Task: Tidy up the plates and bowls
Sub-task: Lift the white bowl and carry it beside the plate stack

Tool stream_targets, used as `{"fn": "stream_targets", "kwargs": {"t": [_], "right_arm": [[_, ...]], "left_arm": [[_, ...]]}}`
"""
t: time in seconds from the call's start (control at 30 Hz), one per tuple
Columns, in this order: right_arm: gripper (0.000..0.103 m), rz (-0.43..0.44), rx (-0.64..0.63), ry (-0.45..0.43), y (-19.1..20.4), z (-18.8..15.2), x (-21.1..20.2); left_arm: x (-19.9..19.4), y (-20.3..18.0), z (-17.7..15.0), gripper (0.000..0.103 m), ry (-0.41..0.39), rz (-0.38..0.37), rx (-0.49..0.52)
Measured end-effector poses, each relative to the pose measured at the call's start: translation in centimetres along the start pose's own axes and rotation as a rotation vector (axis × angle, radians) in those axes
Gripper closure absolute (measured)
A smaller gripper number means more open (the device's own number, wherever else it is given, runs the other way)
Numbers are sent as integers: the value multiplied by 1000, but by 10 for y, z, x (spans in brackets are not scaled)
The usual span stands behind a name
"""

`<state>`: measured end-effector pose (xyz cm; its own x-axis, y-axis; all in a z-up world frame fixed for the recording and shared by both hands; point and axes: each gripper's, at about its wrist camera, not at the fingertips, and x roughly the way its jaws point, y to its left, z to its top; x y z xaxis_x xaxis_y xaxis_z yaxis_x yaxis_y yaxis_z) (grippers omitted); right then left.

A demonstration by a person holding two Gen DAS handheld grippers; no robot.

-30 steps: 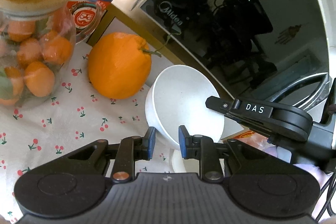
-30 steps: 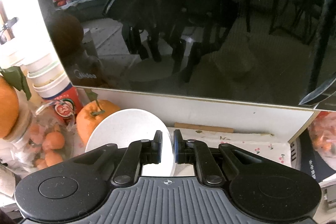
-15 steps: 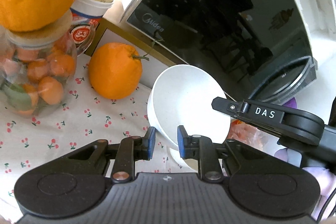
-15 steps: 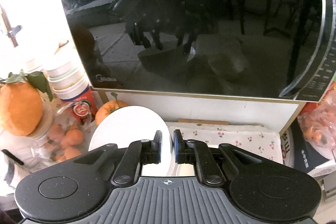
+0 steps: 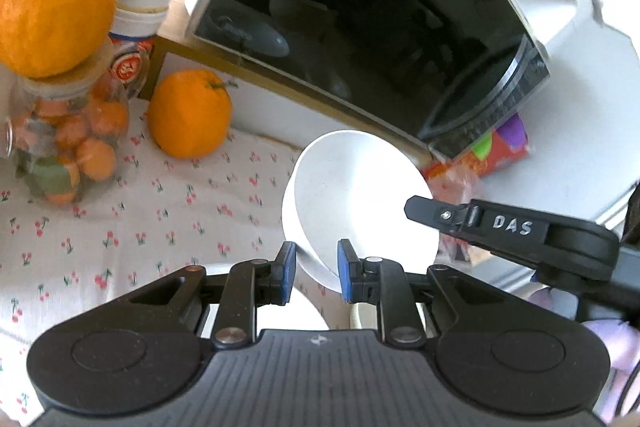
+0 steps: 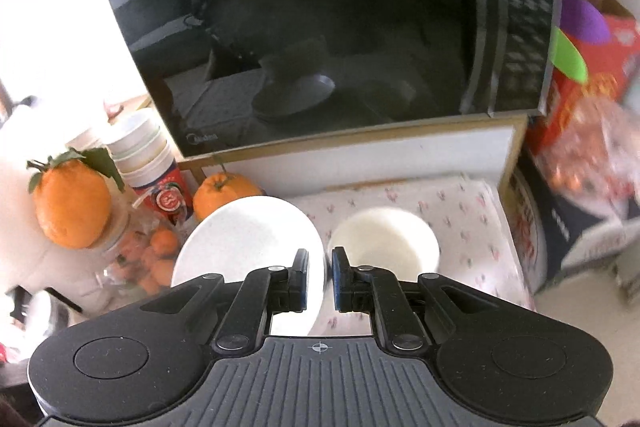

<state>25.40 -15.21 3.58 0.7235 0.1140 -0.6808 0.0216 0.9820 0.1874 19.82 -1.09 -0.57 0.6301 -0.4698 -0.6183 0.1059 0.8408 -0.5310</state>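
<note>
Gripping white bowl (image 5: 360,195); both grippers

Left wrist view: looks forward and down along own fingers (image 5: 286,269), close over cherry-print worktop (image 5: 120,227), frame tilted. Right wrist view: faces microwave (image 6: 320,39) head-on, angled down, set slightly farther back. Shared: microwave, loose orange (image 5: 190,113) (image 6: 224,193), fruit jar (image 5: 64,147) (image 6: 140,255), white bowl (image 5: 356,195) (image 6: 248,247).
</note>
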Motion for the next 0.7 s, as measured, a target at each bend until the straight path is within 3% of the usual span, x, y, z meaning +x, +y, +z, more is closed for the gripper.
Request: {"fn": "stream_targets", "kwargs": {"t": [0.33,0.7], "right_arm": [[91,-19,145,4,-38,-51,-48],[90,-64,206,22,-64,-107,-87]], "left_arm": [[-7,-36,-42,84,102,14,136],[-3,-54,-99,83,238,38,224]]}}
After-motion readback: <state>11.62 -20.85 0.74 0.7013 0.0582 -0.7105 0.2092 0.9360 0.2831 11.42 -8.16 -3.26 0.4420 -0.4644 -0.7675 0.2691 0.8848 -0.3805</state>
